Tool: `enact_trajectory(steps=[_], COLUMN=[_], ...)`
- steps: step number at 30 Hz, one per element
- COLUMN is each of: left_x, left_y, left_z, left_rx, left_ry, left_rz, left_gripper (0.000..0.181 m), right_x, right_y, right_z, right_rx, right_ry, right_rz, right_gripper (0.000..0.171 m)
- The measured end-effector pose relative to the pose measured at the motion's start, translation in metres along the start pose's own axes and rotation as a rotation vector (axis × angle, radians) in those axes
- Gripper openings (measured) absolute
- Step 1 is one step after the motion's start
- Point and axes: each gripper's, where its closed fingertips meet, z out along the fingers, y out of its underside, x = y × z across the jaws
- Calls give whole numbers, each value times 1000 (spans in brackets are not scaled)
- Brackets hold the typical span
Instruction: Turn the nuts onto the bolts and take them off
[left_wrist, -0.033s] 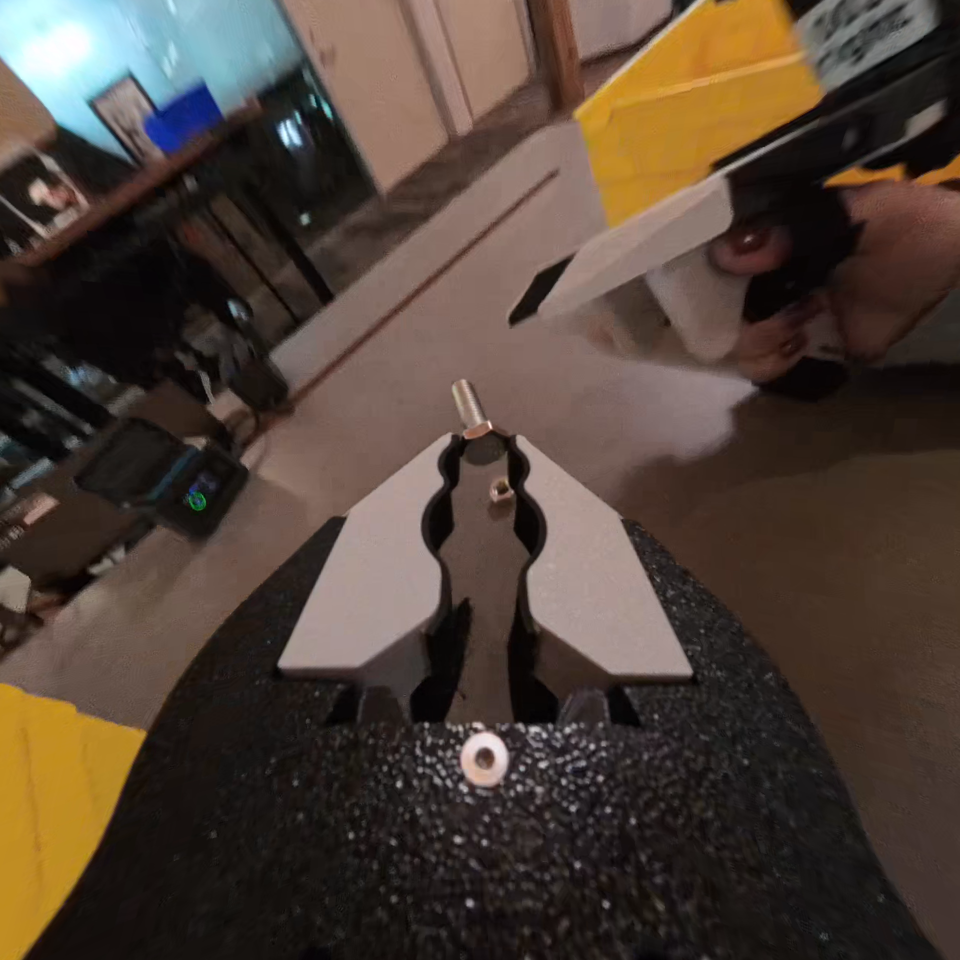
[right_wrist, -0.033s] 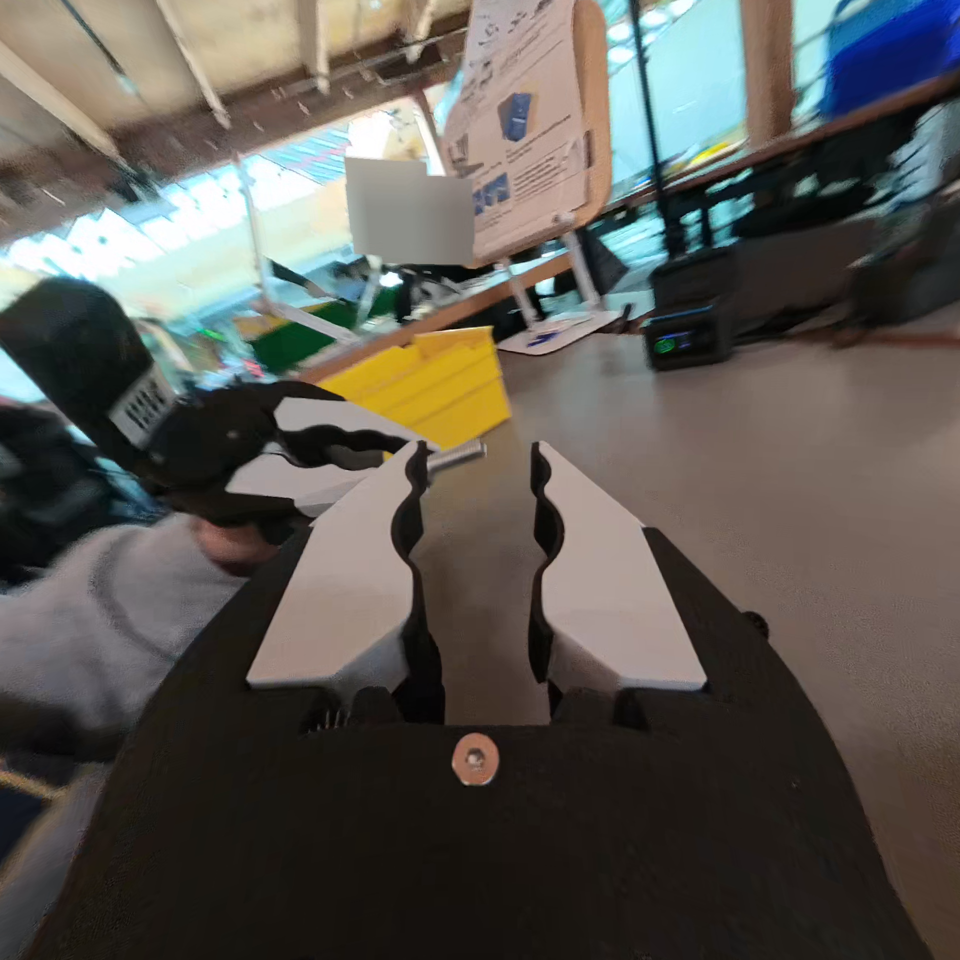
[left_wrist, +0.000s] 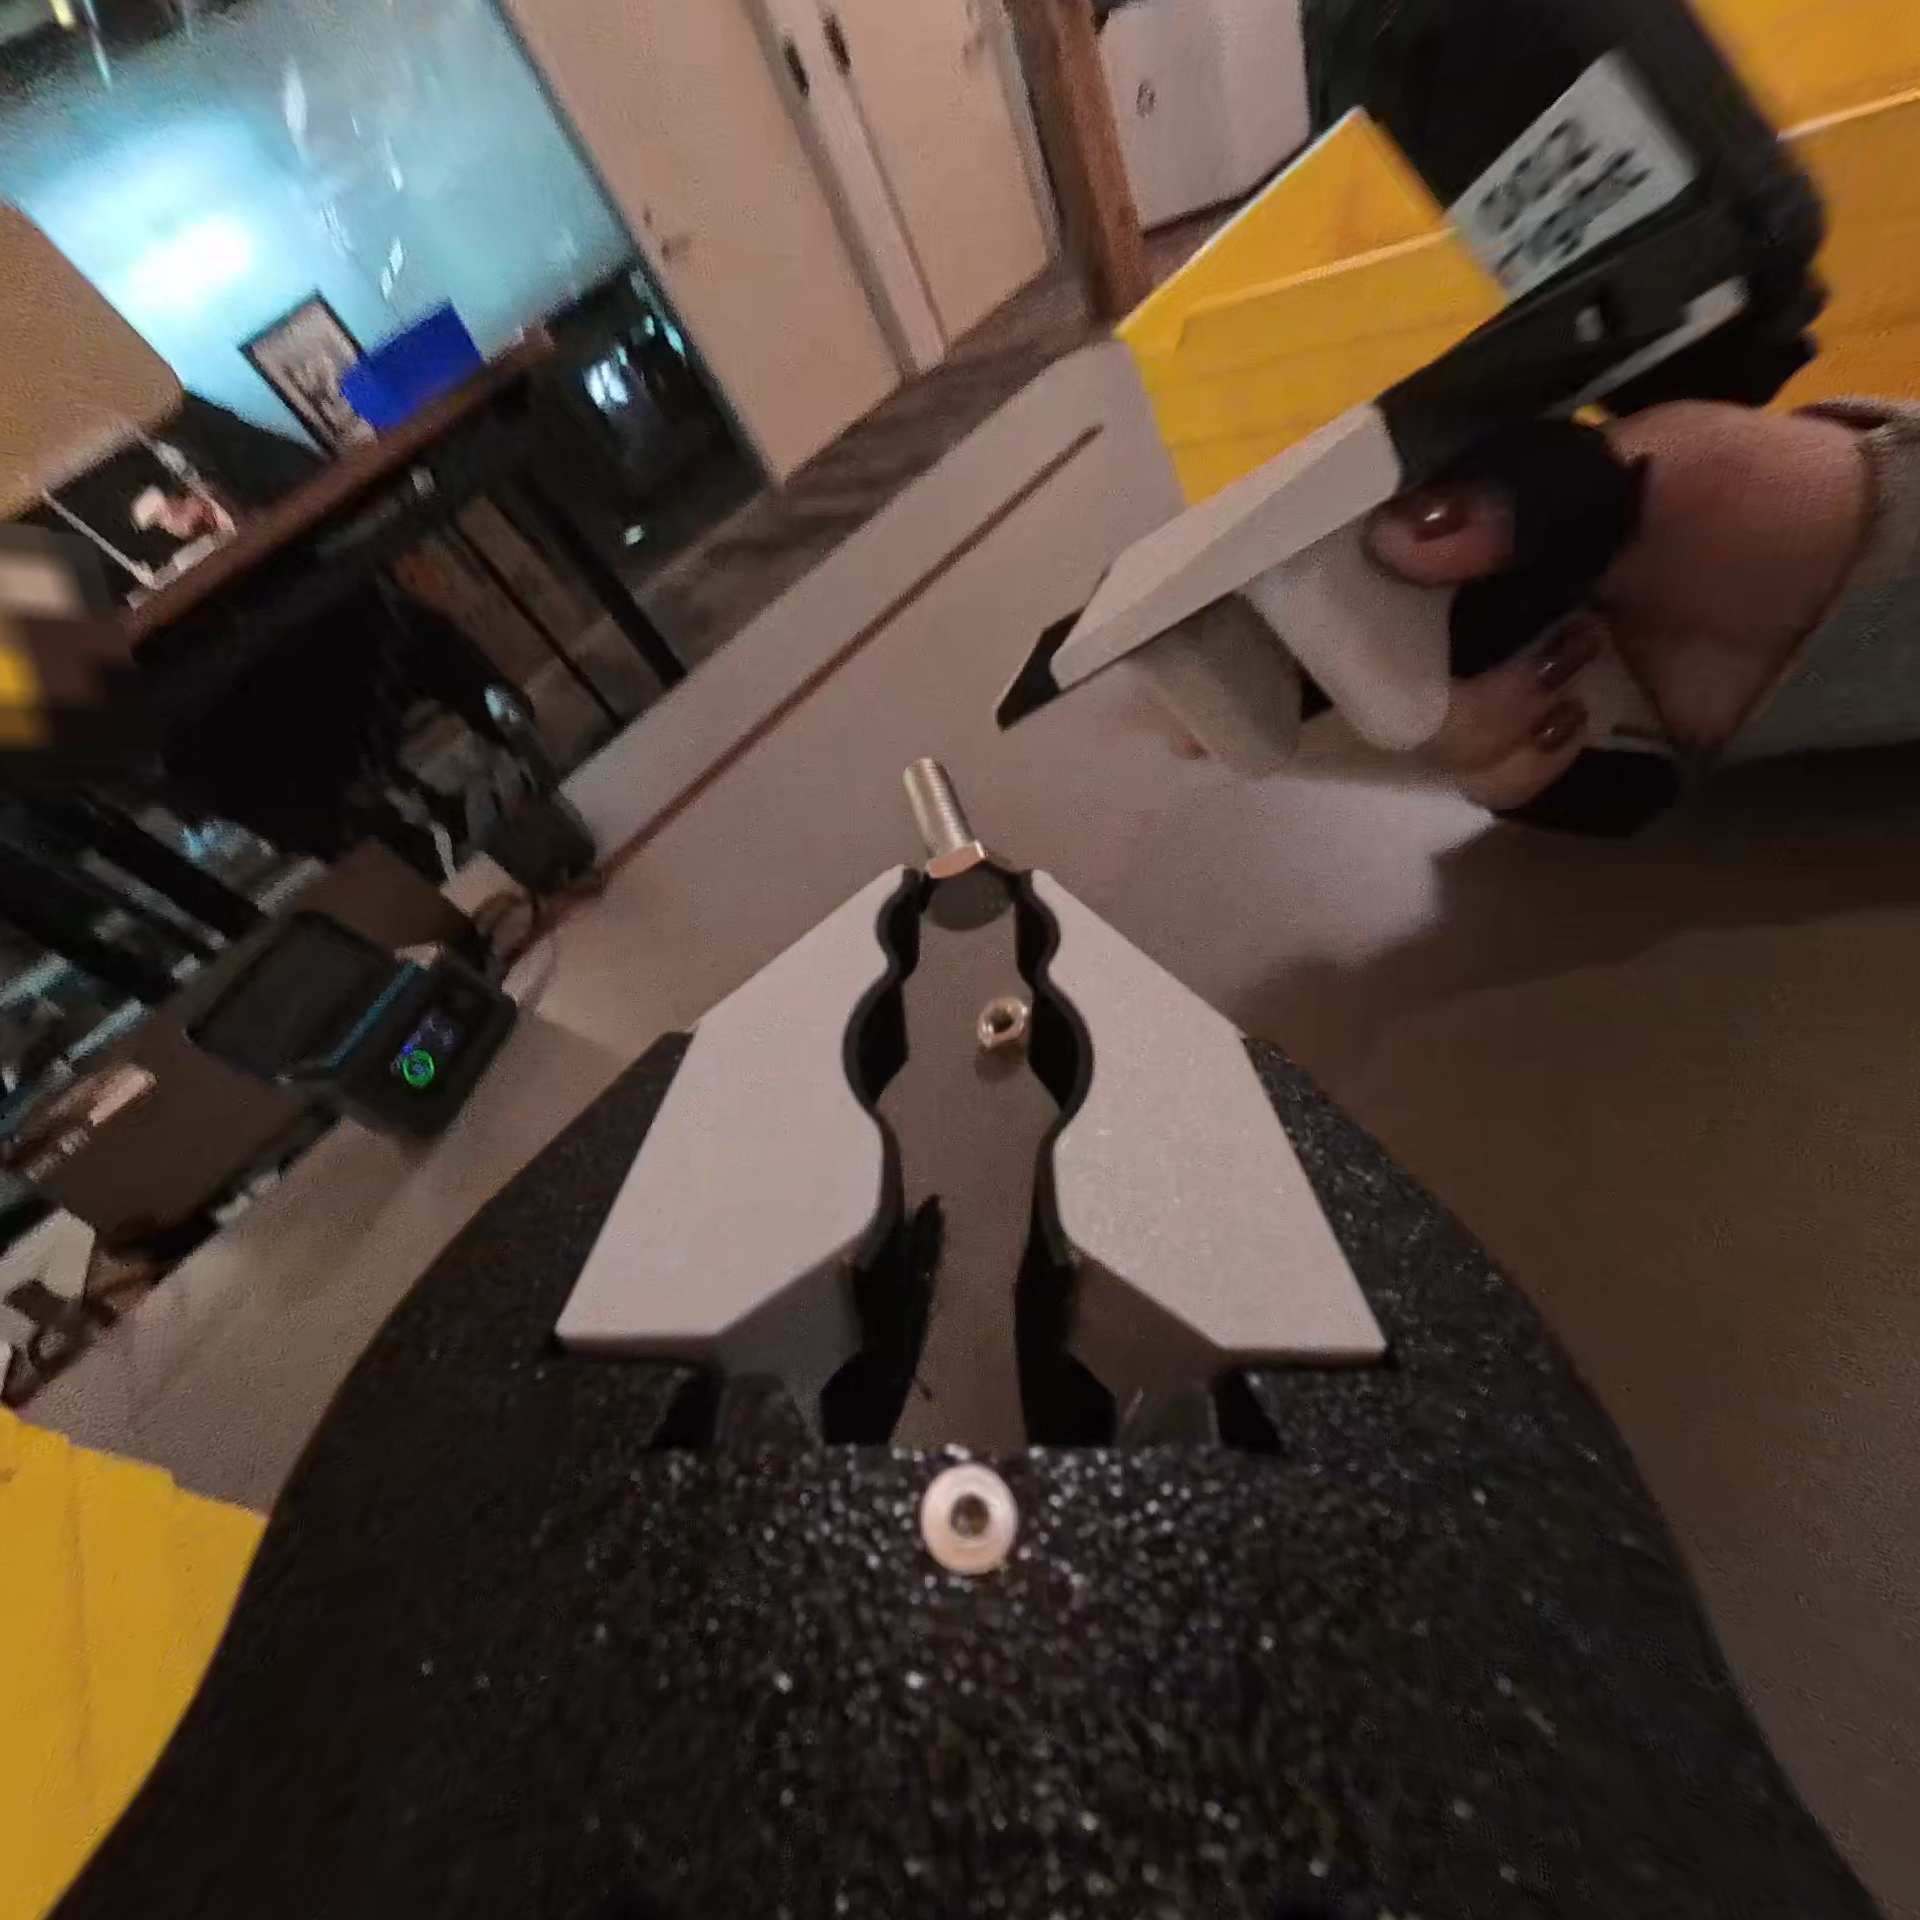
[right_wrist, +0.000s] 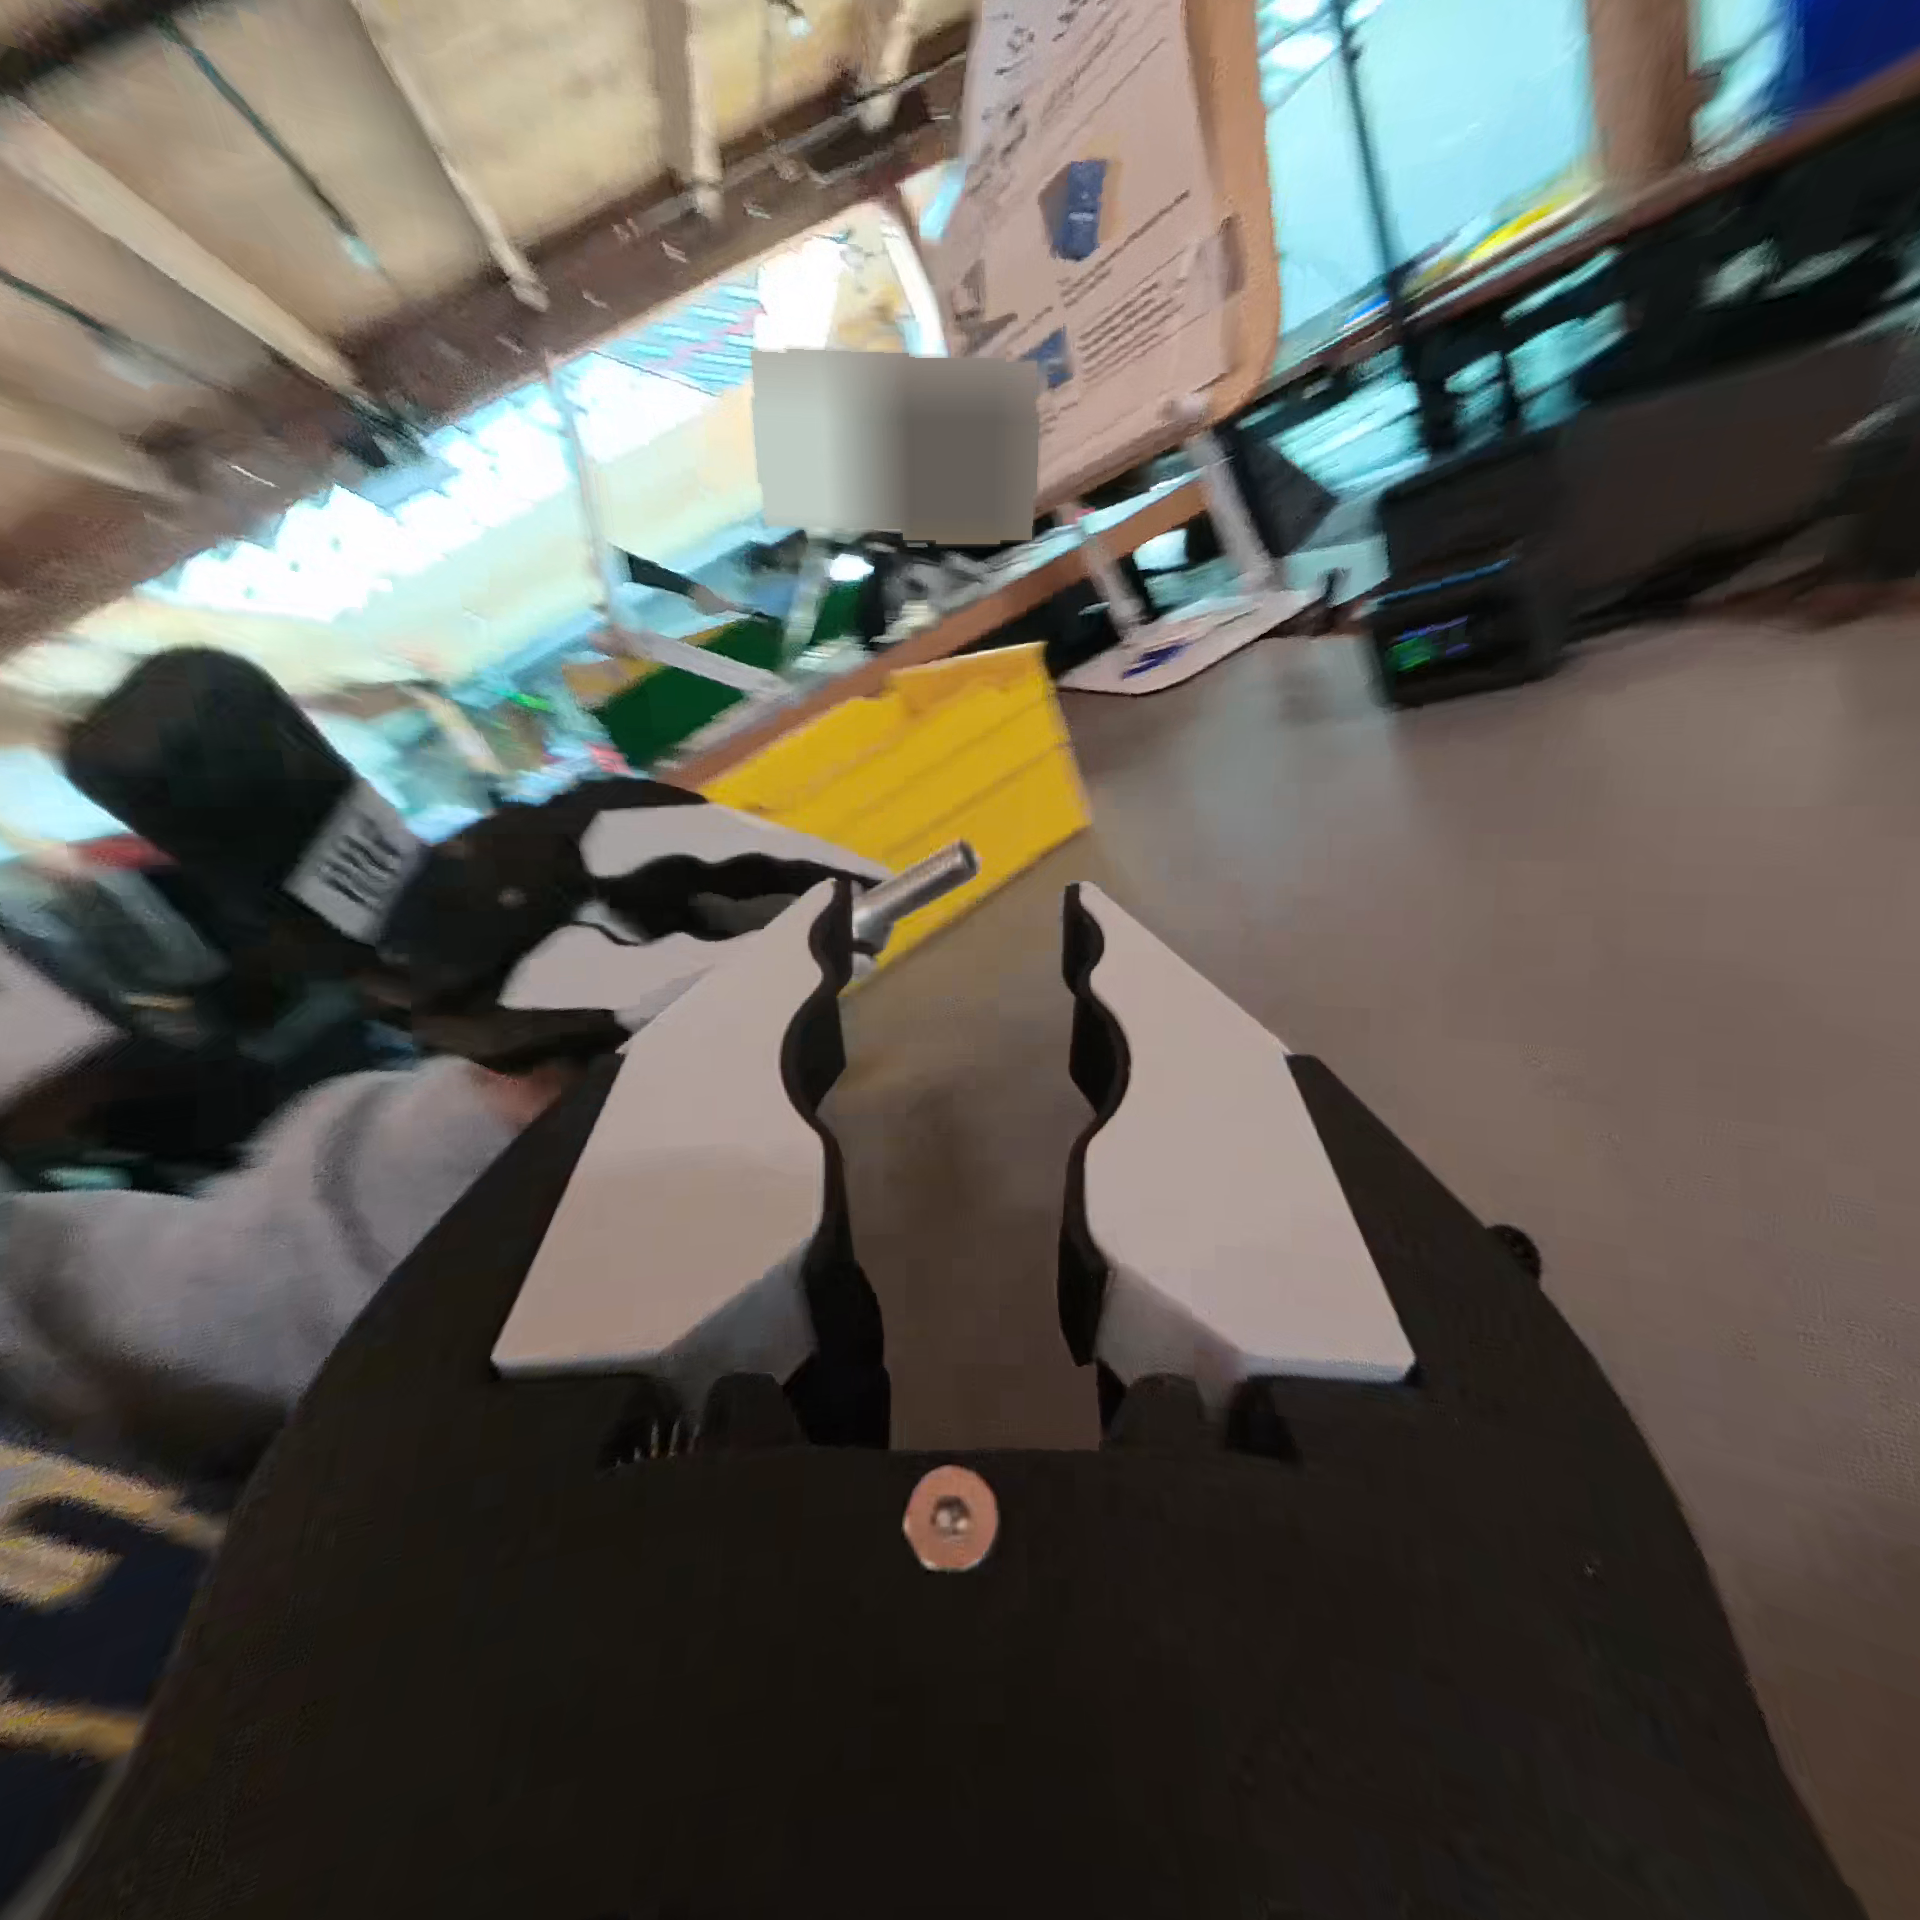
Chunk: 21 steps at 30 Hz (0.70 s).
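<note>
The left gripper (left_wrist: 961, 894) is clamping the bolt (left_wrist: 940, 821) by its hex head, right at the very tips of its grey fingers (left_wrist: 769, 1132), and the threaded shank is sticking out past them, bare, tilting slightly left in the left wrist view. Below the gap between those fingers a small brass-coloured nut (left_wrist: 1001, 1023) is lying on the brown surface (left_wrist: 1558, 1247), apart from the bolt. Off to the right and higher, the right gripper (left_wrist: 1049, 675) is hanging above the surface with a hand (left_wrist: 1704, 582) wrapped around its black handle, its tip pointing down toward the bolt but well short of touching it.

From the right wrist view, the right gripper (right_wrist: 951, 904) is standing with its fingers (right_wrist: 1226, 1143) apart and nothing between them; only the surface (right_wrist: 1455, 987) is showing through the gap. Just beyond its left fingertip the bolt (right_wrist: 914, 883) is poking out of the left gripper (right_wrist: 842, 883), with a grey sleeve (right_wrist: 208, 1247) behind it. Farther back, yellow bins (right_wrist: 935, 769) are sitting on the surface, and a black box with a lit screen (right_wrist: 1455, 644) is standing to the right
</note>
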Motion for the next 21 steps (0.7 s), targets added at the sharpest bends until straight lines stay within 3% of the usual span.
enact_trajectory(steps=[3,6,10,11,12,14,15,18,21], left_x=[9,13,23,25,27,28,28,28,29], left_y=[-19,-26,-29,-31,-32,-30,-28,-18,-13], left_z=[-6,-8,-7,-7,-7,-5,-4,4,6], left_rx=[131,186,209,219,229,221,213,134,99], left_ry=[-3,1,31,41,50,67,70,114,138], left_rz=[64,66,108,114,113,66,19,-121,-173], left_gripper=[16,16,16,16,16,16,20,62,57], right_x=[-24,-36,-45,-43,-42,-41,-41,-36,-32], right_y=[-5,-6,-2,-1,-1,0,0,1,0], right_z=[0,0,2,2,1,0,-1,-5,-8], right_rx=[39,42,14,18,19,4,-6,-39,-49], right_ry=[-229,-324,-334,-319,-306,-290,-281,-212,-185], right_rz=[275,360,316,299,277,207,151,-36,-96], right_gripper=[38,32,28,24,9,7,7,7,7])
